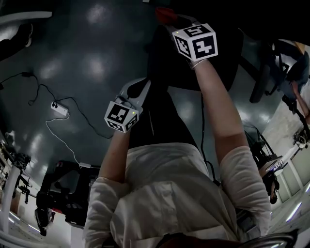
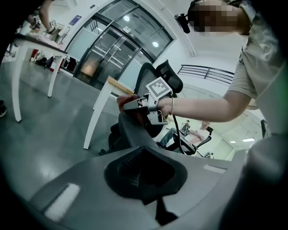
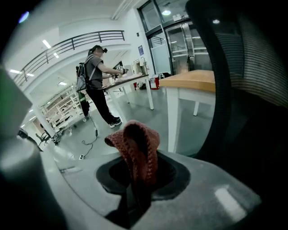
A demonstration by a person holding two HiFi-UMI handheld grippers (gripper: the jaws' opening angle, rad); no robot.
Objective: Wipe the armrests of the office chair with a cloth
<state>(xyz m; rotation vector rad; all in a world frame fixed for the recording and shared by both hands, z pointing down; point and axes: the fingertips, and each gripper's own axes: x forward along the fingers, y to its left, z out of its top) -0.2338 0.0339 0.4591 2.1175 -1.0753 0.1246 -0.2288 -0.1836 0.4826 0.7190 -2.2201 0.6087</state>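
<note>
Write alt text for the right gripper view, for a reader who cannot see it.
The right tongs are shut on a reddish knitted cloth that stands up between them. A dark office chair fills the right side; behind are a wooden-topped table with white legs and a person standing far off.

Covered jaws, dark shapes

In the head view, the marker cube (image 1: 196, 41) is covering most of the right gripper (image 1: 170, 17), so only a red sliver of the cloth (image 1: 164, 13) is showing, and the office chair (image 1: 193, 63) is blending into shadow (its parts cannot be told apart). In the right gripper view, the cloth's lower end is lying hidden in the dark between the jaws, and the frame edge is cutting off the chair's back.
</note>
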